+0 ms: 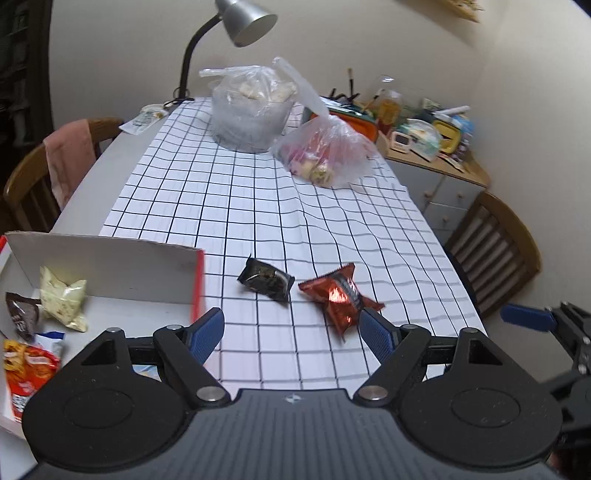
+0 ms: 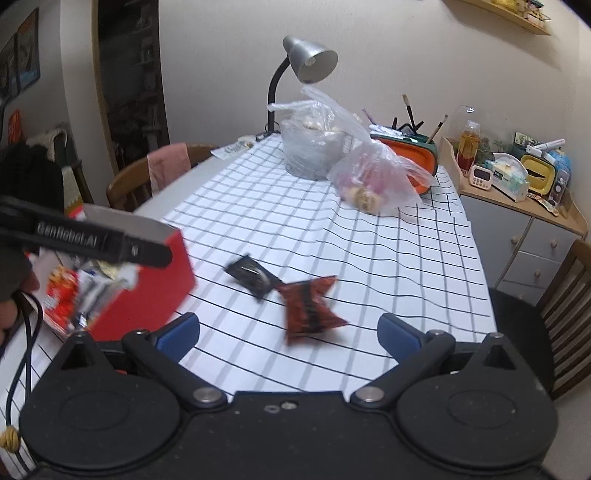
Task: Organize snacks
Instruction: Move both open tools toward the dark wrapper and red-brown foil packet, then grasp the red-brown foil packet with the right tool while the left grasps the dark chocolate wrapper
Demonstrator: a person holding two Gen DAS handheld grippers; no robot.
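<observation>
A black snack packet [image 1: 266,282] and a shiny red snack packet [image 1: 340,299] lie side by side on the checked tablecloth [image 1: 221,192]. My left gripper [image 1: 291,332] hovers just short of them, open and with nothing between its blue pads. The red packet's near corner lies close to its right finger. A red box with a white inside [image 1: 110,269] stands at the left and holds several snack packets. In the right wrist view my right gripper [image 2: 288,334] stands wide open and empty, just before the red packet [image 2: 310,306] and the black packet [image 2: 251,275], with the red box [image 2: 147,280] to its left.
Two clear plastic bags of snacks [image 1: 251,110] [image 1: 325,155] sit at the far end of the table by a grey desk lamp [image 1: 243,18]. Wooden chairs [image 1: 495,251] [image 1: 33,184] flank the table. A cluttered sideboard [image 1: 436,147] stands at the right.
</observation>
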